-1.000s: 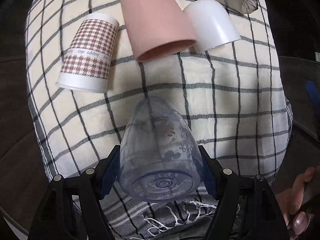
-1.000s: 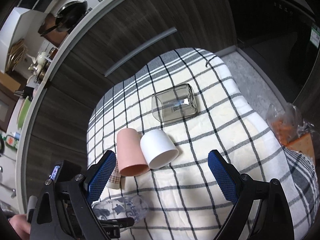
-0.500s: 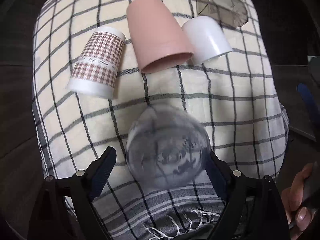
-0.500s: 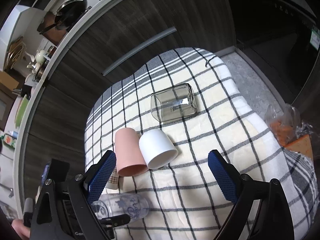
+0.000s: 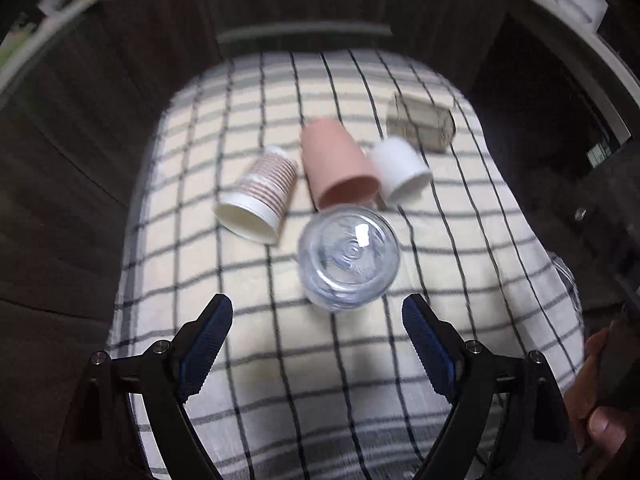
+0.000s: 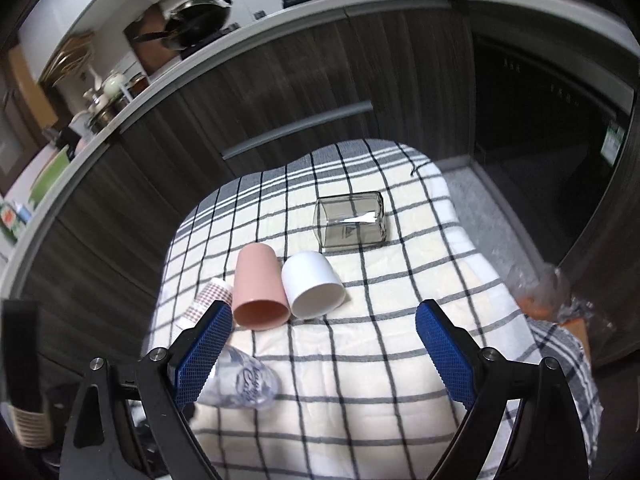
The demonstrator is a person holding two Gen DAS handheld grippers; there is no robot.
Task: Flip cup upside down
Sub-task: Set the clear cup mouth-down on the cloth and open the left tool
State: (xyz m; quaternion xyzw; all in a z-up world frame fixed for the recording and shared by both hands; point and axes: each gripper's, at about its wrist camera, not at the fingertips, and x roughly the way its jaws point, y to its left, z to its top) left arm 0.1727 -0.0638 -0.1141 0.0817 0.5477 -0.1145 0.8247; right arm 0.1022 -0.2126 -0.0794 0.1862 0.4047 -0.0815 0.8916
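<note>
A clear plastic cup [image 5: 349,256] with blue print stands upside down on the checked cloth [image 5: 460,264], its base facing up; it also shows in the right wrist view [image 6: 244,380], partly behind a finger. My left gripper [image 5: 316,340] is open and empty, pulled back from the cup. My right gripper [image 6: 322,348] is open and empty above the cloth [image 6: 380,360]. A pink cup [image 5: 338,168], a white cup [image 5: 400,170] and a houndstooth paper cup [image 5: 260,196] lie on their sides behind the clear cup.
A smoky square glass [image 6: 352,222] lies on its side farther back. Dark wood cabinet fronts [image 6: 280,80] surround the cloth. A plastic bag [image 6: 548,292] sits off the cloth's right edge. A hand [image 5: 600,420] shows at the lower right.
My left gripper held the clear cup on its side, turned it upside down, let go and drew back. The right gripper tilted up slightly.
</note>
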